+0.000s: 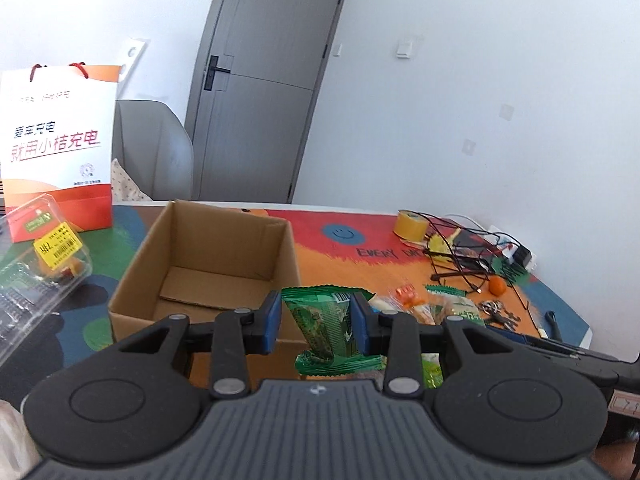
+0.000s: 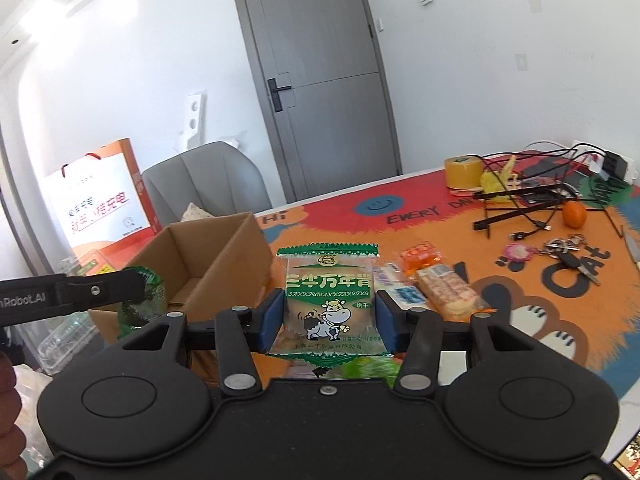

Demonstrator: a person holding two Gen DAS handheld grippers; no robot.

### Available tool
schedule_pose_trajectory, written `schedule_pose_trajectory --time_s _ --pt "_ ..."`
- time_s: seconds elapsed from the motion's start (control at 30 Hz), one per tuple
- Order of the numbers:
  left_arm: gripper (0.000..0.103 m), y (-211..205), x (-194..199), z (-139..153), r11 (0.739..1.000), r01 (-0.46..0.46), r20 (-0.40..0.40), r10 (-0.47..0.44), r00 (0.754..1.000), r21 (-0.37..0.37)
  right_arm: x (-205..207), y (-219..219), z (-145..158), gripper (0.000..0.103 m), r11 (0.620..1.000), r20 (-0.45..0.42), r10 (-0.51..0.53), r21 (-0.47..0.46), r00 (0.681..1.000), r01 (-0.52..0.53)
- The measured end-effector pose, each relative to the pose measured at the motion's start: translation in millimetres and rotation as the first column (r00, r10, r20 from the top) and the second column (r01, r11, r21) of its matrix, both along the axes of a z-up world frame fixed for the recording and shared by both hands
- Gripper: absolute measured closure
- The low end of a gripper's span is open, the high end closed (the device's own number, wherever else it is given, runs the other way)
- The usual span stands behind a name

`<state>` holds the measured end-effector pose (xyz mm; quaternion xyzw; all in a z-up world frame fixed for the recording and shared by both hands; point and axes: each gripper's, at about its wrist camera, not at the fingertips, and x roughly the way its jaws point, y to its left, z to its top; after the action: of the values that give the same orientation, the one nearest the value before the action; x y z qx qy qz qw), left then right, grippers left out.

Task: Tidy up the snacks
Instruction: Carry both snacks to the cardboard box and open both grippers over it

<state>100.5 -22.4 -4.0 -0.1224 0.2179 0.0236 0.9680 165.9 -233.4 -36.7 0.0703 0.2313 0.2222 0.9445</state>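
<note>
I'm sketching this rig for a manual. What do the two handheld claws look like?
Both look alike: a matte black body with a ribbed top, two round raised discs, angular black linkage arms with silver pivot bolts, and blue rectangular pads on the fingertips. The left claw and the right claw share this build. Seen from the right wrist view, the left claw's side carries white lettering, partly cut off. No cables show.

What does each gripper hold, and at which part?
Left gripper: green snack packet, pinched at its sides. Right gripper: cow-printed biscuit packet, pinched at its lower sides.

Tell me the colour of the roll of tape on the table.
Yellow roll of tape; the right wrist view shows it best.
</note>
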Motion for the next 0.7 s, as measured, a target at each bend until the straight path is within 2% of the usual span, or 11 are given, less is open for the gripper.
schedule_pose_trajectory --time_s 0.37,0.7 --pt "0.067 53 11 5 0.996 -0.090 0.028 0.091 0.995 -0.026 8 55 18 0.054 0.996 0.038 0.083 0.011 0.996 -0.084" --pt "0.067 97 34 -5 0.985 -0.146 -0.001 0.146 0.989 -0.088 27 94 17 0.054 0.992 0.019 0.126 -0.003 0.992 -0.126"
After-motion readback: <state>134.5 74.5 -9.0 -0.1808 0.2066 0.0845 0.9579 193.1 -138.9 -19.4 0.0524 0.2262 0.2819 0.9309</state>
